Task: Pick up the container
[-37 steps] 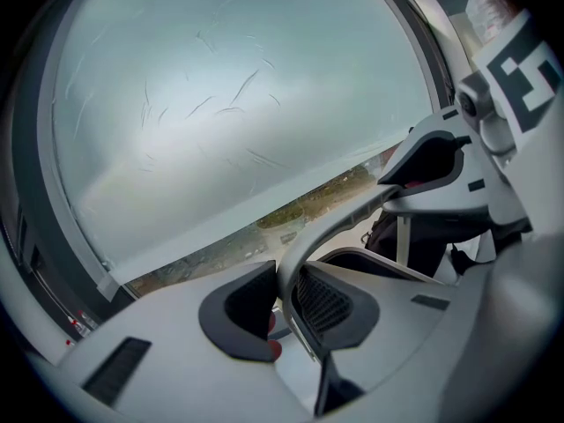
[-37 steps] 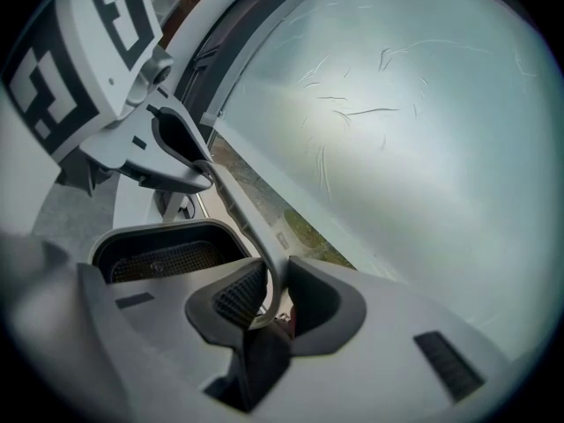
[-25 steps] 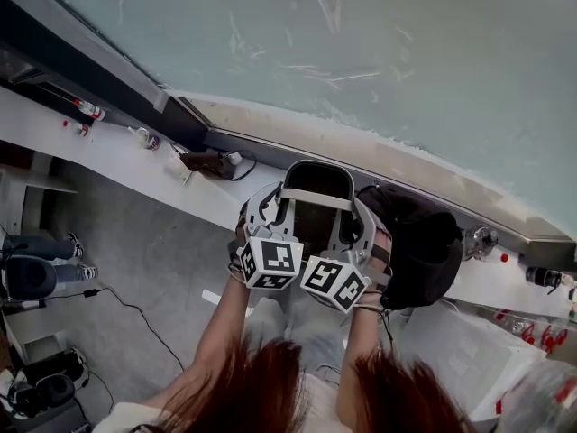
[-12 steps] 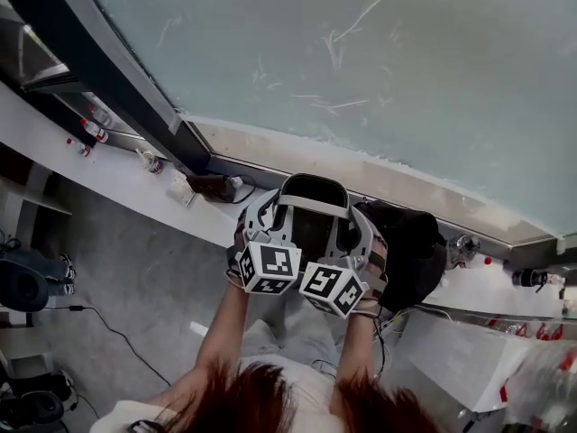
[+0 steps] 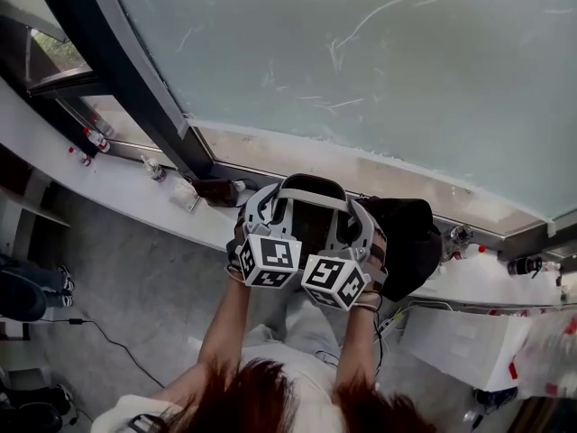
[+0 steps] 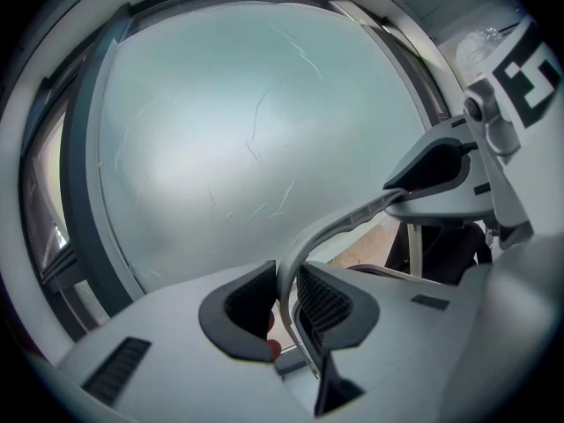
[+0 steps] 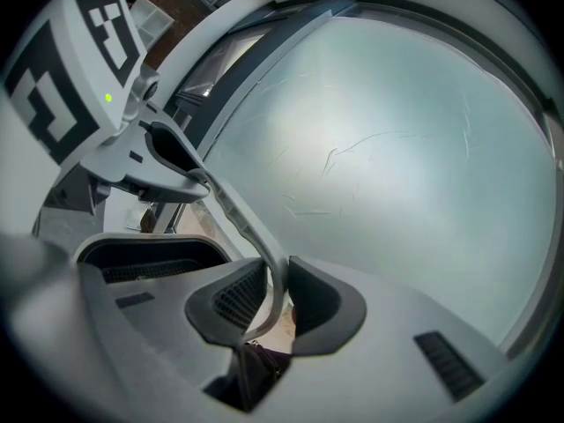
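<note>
- Grey-rimmed dark container (image 5: 311, 233) hangs in front of the person between both tongs, over the edge of the white table (image 5: 117, 174) by the frosted window (image 5: 379, 61); looks lifted clear.
- Left tongs (image 6: 284, 302) clenched on thin grey band (image 6: 339, 223) of the container, pads pinching both sides.
- Right tongs (image 7: 275, 300) clenched on same band, other end.
- Handling guess: light, hollow, stiff plastic body; band thin, smooth, a bit bendy, so it may slide through pads or let the body swing.
- Best hold: band near its two ends, one tongs each; keep level.
</note>
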Demonstrator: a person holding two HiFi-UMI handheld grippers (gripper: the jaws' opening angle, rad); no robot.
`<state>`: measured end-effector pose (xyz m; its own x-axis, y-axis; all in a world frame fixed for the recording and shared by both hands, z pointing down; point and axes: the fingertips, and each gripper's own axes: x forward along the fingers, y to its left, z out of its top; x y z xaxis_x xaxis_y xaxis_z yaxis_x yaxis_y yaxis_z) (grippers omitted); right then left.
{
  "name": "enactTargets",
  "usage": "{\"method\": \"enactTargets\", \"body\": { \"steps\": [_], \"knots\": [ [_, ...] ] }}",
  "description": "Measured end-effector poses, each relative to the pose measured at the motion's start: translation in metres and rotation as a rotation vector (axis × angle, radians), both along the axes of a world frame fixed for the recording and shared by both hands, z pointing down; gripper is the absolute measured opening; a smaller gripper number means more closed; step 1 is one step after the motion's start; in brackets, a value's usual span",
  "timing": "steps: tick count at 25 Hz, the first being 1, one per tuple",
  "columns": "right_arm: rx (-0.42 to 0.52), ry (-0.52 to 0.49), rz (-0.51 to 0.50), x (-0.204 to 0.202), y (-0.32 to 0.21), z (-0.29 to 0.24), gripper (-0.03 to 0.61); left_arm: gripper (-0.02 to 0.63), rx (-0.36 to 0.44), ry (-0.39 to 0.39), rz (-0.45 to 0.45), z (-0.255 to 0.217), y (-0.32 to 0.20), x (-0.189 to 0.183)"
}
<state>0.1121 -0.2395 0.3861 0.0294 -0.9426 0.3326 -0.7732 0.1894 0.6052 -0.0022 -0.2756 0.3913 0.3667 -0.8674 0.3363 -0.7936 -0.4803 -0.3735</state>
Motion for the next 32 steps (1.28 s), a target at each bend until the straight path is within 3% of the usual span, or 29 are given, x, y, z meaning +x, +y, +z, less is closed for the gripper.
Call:
{"method": "enactTargets", "body": {
  "steps": [32],
  "knots": [
    [0.177,0.026,0.035,-0.067,0.144,-0.094,0.087,0.08,0.147,0.094,0.043,-0.09,0.144,-0.067]
  ]
}}
